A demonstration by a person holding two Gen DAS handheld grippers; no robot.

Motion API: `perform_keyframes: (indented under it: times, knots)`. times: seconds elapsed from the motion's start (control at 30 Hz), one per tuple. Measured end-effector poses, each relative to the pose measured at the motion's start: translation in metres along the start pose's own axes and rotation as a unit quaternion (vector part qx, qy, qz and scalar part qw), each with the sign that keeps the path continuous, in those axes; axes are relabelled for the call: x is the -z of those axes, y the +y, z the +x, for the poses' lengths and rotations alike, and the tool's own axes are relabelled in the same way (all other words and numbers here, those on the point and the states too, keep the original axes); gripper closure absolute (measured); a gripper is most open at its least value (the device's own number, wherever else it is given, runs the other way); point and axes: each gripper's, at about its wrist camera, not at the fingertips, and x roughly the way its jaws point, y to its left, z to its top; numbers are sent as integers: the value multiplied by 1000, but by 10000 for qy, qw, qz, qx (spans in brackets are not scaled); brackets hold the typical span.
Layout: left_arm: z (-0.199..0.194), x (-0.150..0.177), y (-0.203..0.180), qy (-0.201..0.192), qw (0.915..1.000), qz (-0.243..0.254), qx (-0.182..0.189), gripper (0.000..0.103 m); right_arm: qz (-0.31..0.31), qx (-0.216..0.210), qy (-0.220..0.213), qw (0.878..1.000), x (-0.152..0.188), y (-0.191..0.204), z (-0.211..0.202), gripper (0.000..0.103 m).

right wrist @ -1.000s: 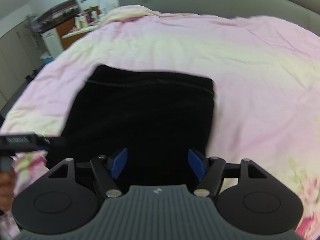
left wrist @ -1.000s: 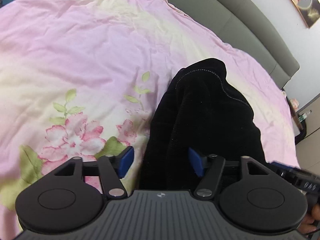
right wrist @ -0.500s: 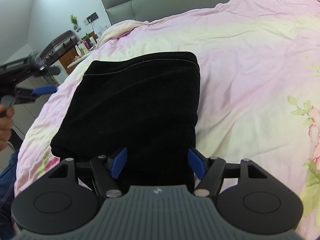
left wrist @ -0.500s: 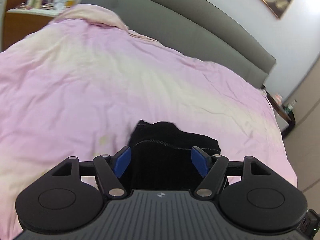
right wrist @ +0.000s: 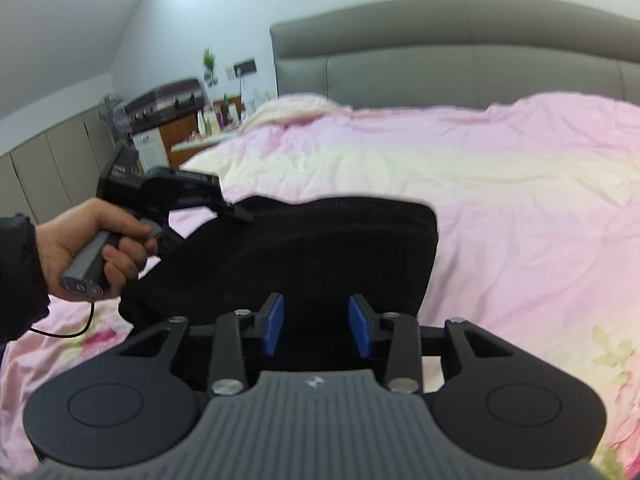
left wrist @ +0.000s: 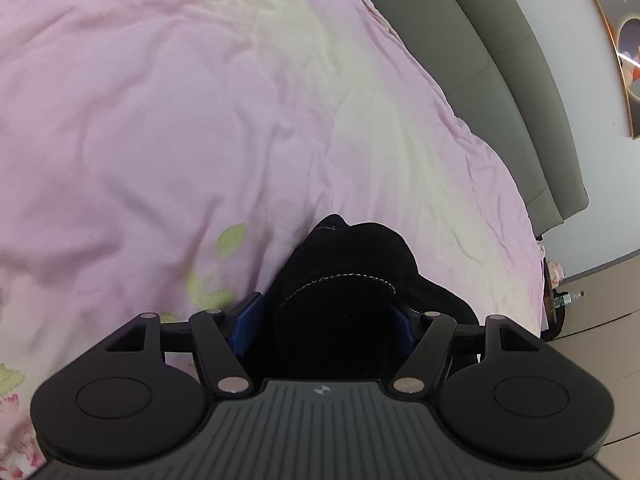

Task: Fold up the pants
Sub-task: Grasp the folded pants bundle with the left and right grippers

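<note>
Black pants (right wrist: 320,248), folded into a thick rectangle, lie on the pink flowered bed cover (right wrist: 520,200). My right gripper (right wrist: 316,324) is at their near edge; its jaws are closing with black fabric between the blue pads, which do not press on it. In the right wrist view a hand (right wrist: 80,240) holds my left gripper (right wrist: 234,208) at the pants' far left corner. In the left wrist view my left gripper (left wrist: 324,320) stands wide, and a bunched, stitched edge of the pants (left wrist: 352,256) fills the gap between its pads.
A grey padded headboard (right wrist: 440,60) runs along the bed's far side. A wooden desk with bottles and a plant (right wrist: 188,136) stands beyond the bed's left corner. A small side table (left wrist: 560,304) is at the other corner.
The left gripper has come down onto the pants' corner, and fabric now sits between its jaws. The right gripper's jaws have narrowed over the near edge, and its view has tipped up toward the headboard.
</note>
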Motion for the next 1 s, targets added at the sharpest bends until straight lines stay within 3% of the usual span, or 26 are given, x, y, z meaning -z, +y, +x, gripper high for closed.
perform_keyframes:
  times: [0.03, 0.13, 0.23, 0.33, 0.43, 0.5, 0.53, 0.57, 0.6, 0.63, 0.67, 0.73, 0.77, 0.9, 1.0]
  knots:
    - [-3, 2, -2, -76, 9998, 165, -111, 21, 17, 21, 280, 9996, 7, 2, 8, 68]
    - [-7, 6, -17, -211, 9962, 757, -376, 19, 94, 206, 567, 9981, 35, 7, 3, 67]
    - [-5, 4, -19, -236, 9966, 674, -405, 17, -18, 74, 1330, 9911, 67, 10, -4, 69]
    - [-10, 6, -23, -215, 9960, 786, -373, 19, -167, -36, 1039, 9944, 72, 13, -26, 69]
    - [-28, 11, -29, -299, 9915, 1158, -513, 19, 255, -334, 723, 9965, 58, 3, -41, 69]
    - [-42, 11, -23, -409, 9907, 1142, -609, 19, 413, -255, 575, 9972, 49, -4, -46, 68]
    - [-52, 10, -20, -583, 9888, 1128, -781, 24, 487, -209, 540, 9971, 45, -7, -47, 68]
    - [-65, 8, -19, -968, 9801, 1126, -1317, 36, 566, -175, 493, 9970, 42, -11, -48, 68]
    - [-79, 8, -20, -1451, 9591, 1141, -2147, 54, 644, -149, 443, 9968, 39, -15, -48, 67]
    - [-93, 9, -18, -1803, 9436, 1106, -2548, 53, 710, -111, 400, 9966, 36, -19, -50, 67]
    - [-104, 9, -13, -1945, 9450, 1043, -2414, 53, 756, -71, 346, 9965, 34, -24, -52, 66]
    - [-114, 5, 1, -1497, 9727, 799, -1582, 39, 839, -6, 211, 9962, 27, -31, -53, 56]
    - [-113, 5, 3, -1232, 9803, 777, -1337, 38, 891, 14, 159, 9959, 25, -35, -53, 53]
    - [-100, 19, -6, -349, 9913, 1080, -671, 15, 1427, -44, 91, 9897, 13, -59, -38, 30]
    - [-86, 31, -15, 272, 9938, 1060, 214, 12, 1938, -294, 266, 9802, 1, -80, -18, 25]
